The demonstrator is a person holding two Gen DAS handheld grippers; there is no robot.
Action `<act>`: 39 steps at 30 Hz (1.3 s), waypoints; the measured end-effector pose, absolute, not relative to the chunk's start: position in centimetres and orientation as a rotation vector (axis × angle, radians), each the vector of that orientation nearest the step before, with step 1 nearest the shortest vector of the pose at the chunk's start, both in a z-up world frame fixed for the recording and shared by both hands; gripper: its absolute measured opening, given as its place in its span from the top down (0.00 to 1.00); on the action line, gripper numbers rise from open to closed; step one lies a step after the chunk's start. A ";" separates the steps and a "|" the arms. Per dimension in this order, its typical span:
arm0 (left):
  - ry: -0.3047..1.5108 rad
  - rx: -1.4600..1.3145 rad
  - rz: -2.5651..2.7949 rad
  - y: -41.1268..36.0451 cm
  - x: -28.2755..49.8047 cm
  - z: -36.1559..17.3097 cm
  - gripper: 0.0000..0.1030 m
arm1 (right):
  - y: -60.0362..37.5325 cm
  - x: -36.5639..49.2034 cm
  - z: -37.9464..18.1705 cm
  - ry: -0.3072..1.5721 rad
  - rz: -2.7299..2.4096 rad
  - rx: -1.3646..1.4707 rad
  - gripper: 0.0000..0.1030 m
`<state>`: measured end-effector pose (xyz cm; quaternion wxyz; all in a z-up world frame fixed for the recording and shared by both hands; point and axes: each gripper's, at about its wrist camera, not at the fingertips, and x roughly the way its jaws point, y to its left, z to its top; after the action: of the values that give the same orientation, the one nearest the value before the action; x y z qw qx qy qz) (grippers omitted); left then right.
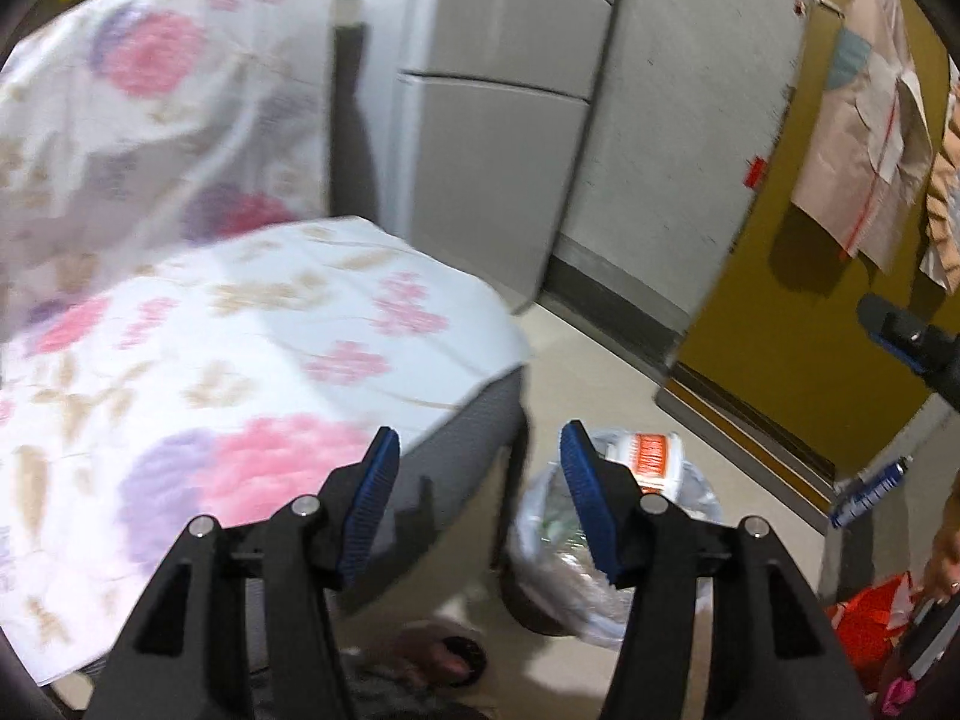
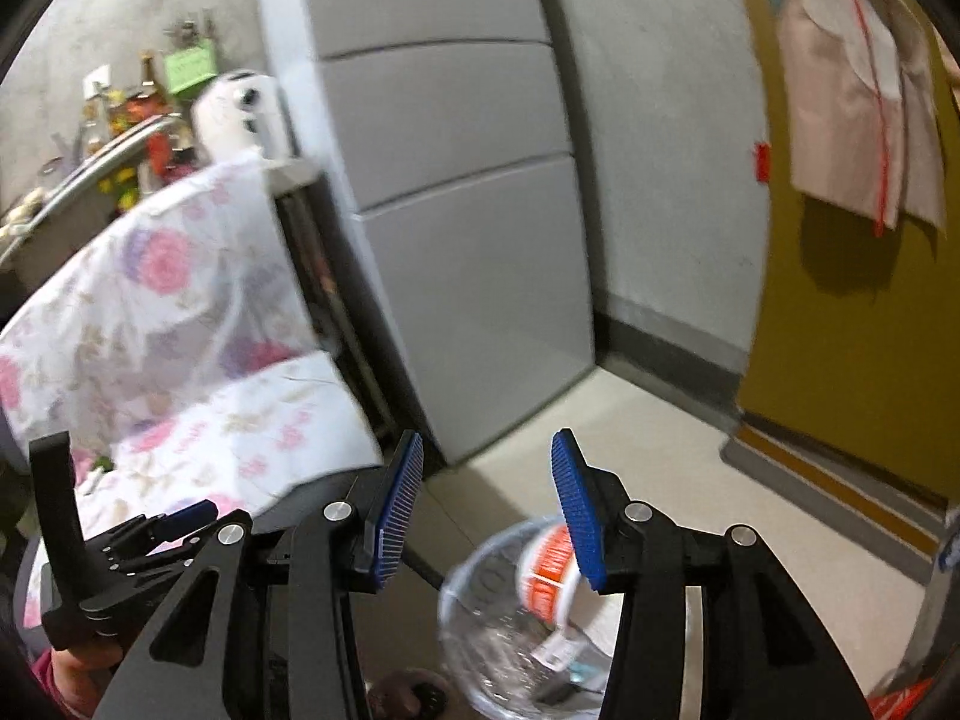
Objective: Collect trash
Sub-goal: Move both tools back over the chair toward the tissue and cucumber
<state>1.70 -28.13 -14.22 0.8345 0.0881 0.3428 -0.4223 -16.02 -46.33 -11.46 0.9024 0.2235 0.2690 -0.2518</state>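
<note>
A trash bin lined with a clear plastic bag (image 1: 558, 546) stands on the floor beside the chair; it also shows in the right wrist view (image 2: 498, 618). A white cup with an orange label (image 1: 651, 456) lies in it, seen too in the right wrist view (image 2: 549, 564), with other wrappers. My left gripper (image 1: 480, 450) is open and empty above the chair's edge and the bin. My right gripper (image 2: 489, 456) is open and empty above the bin. The left gripper's body shows at lower left of the right wrist view (image 2: 150, 546).
A chair with a floral cover (image 1: 240, 360) fills the left. A grey fridge (image 2: 456, 240) stands behind it, a yellow door (image 2: 852, 330) to the right. A blue-labelled can (image 1: 870, 486) and an orange bag (image 1: 870, 624) are at right. A slipper (image 1: 450, 660) lies on the floor.
</note>
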 end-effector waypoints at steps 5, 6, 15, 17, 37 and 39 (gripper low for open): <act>0.683 0.131 -0.802 -23.2 2.1 -12.7 0.42 | -42.3 -13.4 -10.0 0.537 -0.412 0.394 0.54; 0.680 0.122 -0.783 -22.2 2.4 -12.5 0.40 | -41.6 -12.9 -9.9 0.543 -0.393 0.388 0.54; 0.691 0.009 -0.569 -12.2 5.5 -12.1 0.35 | -32.4 -4.3 -10.6 0.652 -0.093 0.329 0.54; 0.682 -0.011 -0.512 -10.2 6.6 -11.8 0.32 | -30.6 -2.5 -10.1 0.650 -0.044 0.310 0.54; 0.706 -0.031 -0.124 3.2 24.7 -11.0 0.32 | -20.1 18.6 -7.7 0.566 0.216 0.164 0.54; 0.773 -0.023 -0.146 2.9 27.6 -12.8 0.32 | -19.6 20.3 -8.3 0.573 0.224 0.173 0.54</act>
<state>27.60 2.92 -12.80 0.9235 -0.0110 0.3768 -0.0713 20.32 -19.61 -8.30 0.9493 0.0849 0.2819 0.1103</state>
